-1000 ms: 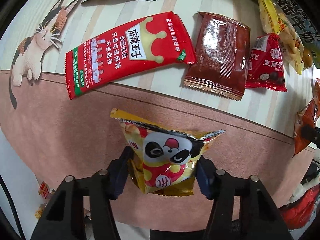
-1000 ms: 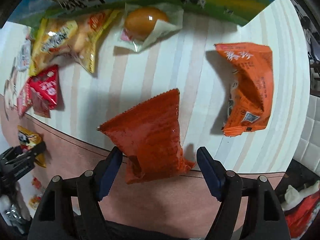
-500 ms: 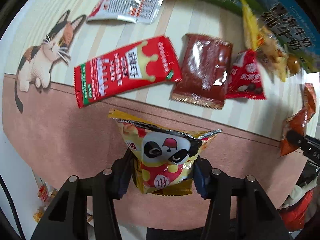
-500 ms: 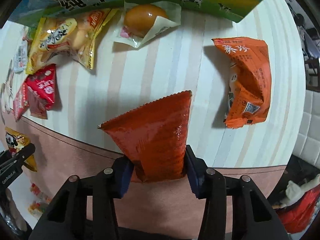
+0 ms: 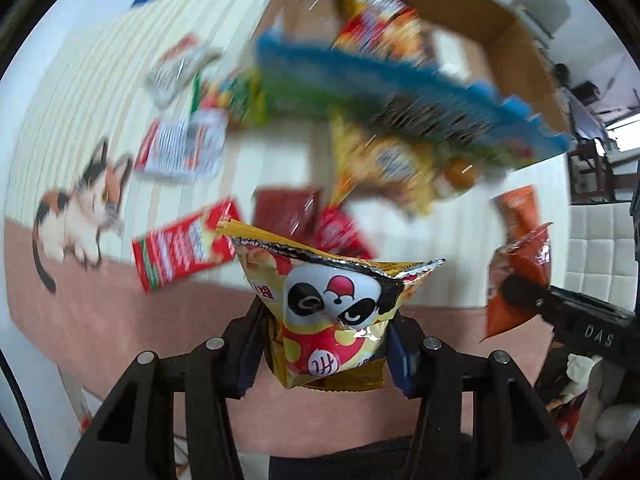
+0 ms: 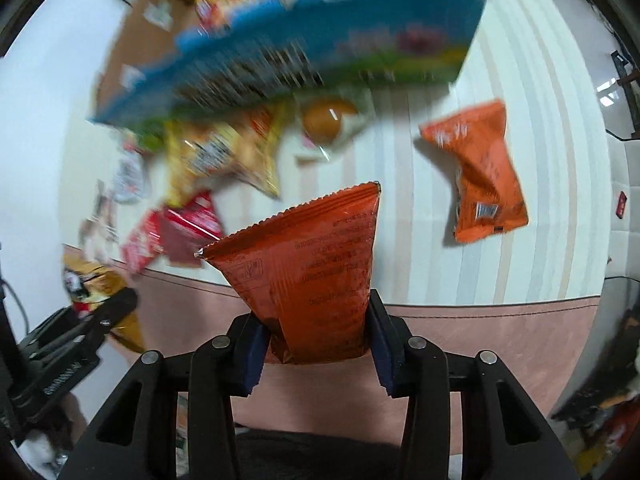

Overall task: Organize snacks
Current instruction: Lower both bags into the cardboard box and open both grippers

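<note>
My left gripper is shut on a yellow panda snack bag and holds it up above the table. My right gripper is shut on an orange-red snack bag, also lifted. The right gripper with its bag shows in the left wrist view; the left gripper with the panda bag shows in the right wrist view. An open cardboard box with a blue printed side stands at the back and holds some snacks.
Snack packets lie on the striped tablecloth: a long red packet, a dark red one, a yellow bag, a wrapped egg, an orange bag. A cat print marks the cloth's left.
Both grippers have risen and tilted up with their bags, so the box interior has come into view. The right gripper closed on the orange-red bag within the last second.
</note>
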A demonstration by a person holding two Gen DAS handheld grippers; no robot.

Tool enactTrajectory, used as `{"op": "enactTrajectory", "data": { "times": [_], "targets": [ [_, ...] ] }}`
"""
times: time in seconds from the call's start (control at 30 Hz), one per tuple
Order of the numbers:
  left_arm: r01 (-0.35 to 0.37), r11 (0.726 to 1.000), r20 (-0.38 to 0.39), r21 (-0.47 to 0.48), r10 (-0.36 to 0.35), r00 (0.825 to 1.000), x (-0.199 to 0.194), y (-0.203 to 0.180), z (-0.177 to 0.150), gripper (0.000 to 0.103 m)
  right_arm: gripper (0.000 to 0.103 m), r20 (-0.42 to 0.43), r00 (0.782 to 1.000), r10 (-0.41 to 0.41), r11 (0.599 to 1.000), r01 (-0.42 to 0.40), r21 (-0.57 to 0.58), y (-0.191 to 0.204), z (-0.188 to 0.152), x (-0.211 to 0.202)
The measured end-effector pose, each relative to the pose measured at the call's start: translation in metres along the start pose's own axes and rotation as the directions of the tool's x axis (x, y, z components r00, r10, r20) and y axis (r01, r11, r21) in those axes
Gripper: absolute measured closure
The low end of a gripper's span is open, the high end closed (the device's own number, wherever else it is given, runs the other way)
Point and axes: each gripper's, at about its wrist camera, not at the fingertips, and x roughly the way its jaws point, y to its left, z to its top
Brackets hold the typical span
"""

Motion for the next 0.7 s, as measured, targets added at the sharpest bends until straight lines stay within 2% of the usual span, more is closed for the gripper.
{"op": "enactTrajectory", "data": {
  "times": [0.2, 0.37, 0.53, 0.7],
  "targets": [
    [0.018, 0.998, 0.089, 0.060, -0.024, 0.996, -0.045, -0.045, 0.068, 0.054, 0.056, 0.133, 0.988, 0.074, 0.997, -0.074, -0.002, 0.010, 0.038, -0.071],
    [-0.033, 0.996, 0.144, 0.087, 0.020, 0.989, -0.065, -0.063, 0.131, 0.054, 0.056, 0.217, 0.975, 0.052, 0.999, -0.054, 0.003, 0.012, 0.084, -0.105],
    [-0.127, 0.986, 0.147, 0.112, 0.110, 0.983, -0.054, -0.068, 0.208, 0.054, 0.056, 0.247, 0.969, -0.019, 0.999, 0.010, 0.039, 0.012, 0.149, -0.102],
    [-0.172, 0.978, 0.077, 0.120, 0.164, 0.983, -0.017, -0.062, 0.272, 0.053, 0.056, 0.238, 0.966, -0.100, 0.993, 0.082, 0.085, 0.008, 0.215, -0.080]
  ]
}}
